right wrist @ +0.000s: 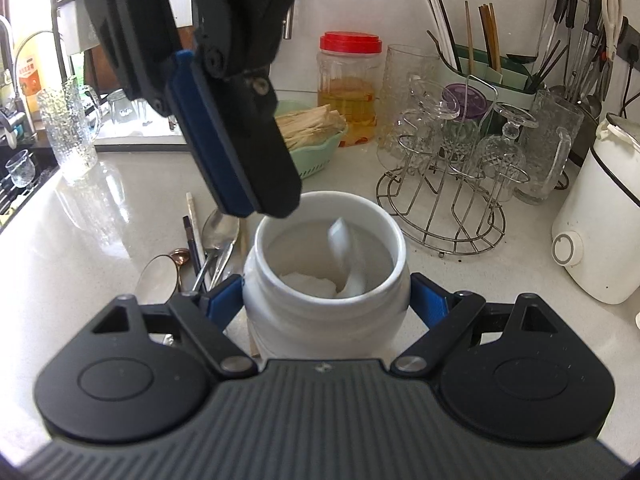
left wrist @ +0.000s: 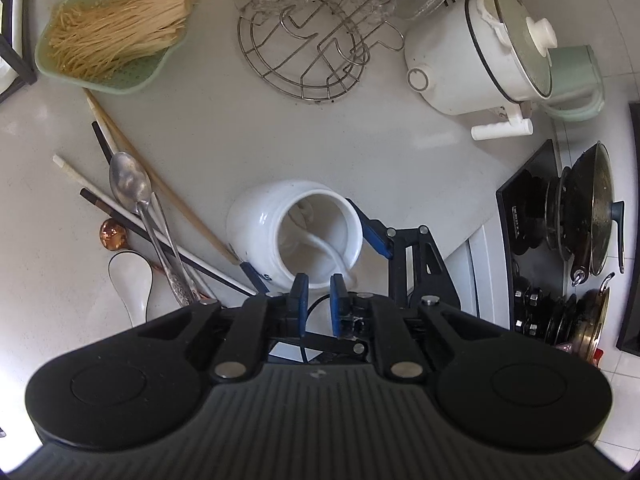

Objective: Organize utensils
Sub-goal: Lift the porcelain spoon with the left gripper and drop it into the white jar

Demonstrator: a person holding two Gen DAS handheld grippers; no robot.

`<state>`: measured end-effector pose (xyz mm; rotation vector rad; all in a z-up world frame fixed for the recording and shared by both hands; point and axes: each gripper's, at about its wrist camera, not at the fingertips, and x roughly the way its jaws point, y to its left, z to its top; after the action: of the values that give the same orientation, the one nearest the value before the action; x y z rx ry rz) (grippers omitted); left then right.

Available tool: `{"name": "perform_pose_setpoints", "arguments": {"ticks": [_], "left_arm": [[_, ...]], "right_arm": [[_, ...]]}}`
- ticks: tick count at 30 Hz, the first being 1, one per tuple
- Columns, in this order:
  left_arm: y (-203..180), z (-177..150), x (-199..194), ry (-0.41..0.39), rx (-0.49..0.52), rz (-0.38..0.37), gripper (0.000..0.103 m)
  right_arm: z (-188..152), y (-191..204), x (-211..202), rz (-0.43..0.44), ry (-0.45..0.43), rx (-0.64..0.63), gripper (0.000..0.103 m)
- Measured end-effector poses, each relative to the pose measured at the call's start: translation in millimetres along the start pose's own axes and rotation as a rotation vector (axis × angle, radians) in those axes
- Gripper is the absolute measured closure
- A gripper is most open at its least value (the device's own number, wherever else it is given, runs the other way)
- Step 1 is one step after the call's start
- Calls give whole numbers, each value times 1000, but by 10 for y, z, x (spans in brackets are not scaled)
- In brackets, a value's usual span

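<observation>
A white ceramic jar [left wrist: 256, 224] stands on the pale counter with a white spoon [right wrist: 342, 248] leaning inside it. My right gripper [right wrist: 326, 300] is shut on the jar, one blue finger pressed on each side. My left gripper [left wrist: 319, 292] hovers just above the jar's near rim. It points down, with a narrow gap between its pads and nothing in that gap. In the right wrist view the left gripper [right wrist: 272, 200] hangs over the jar's left rim, clear of the spoon. Left of the jar lie a metal spoon [left wrist: 130, 184], chopsticks [left wrist: 120, 204], a white soup spoon [left wrist: 134, 280] and a copper spoon [left wrist: 112, 234].
At the back stand a green colander of dry noodles [left wrist: 112, 40], a wire rack with glasses [left wrist: 304, 56] and a white electric pot [left wrist: 480, 56]. Pans sit on a stove [left wrist: 580, 216] at the right. A utensil holder [right wrist: 488, 72] and an oil jar [right wrist: 348, 80] line the wall.
</observation>
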<state>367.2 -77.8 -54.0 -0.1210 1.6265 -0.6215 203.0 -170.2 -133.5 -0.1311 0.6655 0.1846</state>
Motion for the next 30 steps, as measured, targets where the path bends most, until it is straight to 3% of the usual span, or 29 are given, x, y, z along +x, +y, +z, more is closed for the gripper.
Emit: {"name": "perform_pose_setpoints", "arguments": {"ticks": [8, 14, 25, 30], "left_arm": [[0, -90, -6, -31, 1, 13, 90], [36, -237, -76, -116, 1, 14, 89], [404, -955, -110, -315, -63, 76, 64], [580, -1339, 9, -375, -134, 96, 62]], "right_arm": [[5, -5, 1, 4, 4, -3, 13], [0, -6, -2, 8, 1, -7, 13], [9, -21, -12, 25, 6, -22, 13], [35, -20, -9, 31, 27, -25, 13]]}}
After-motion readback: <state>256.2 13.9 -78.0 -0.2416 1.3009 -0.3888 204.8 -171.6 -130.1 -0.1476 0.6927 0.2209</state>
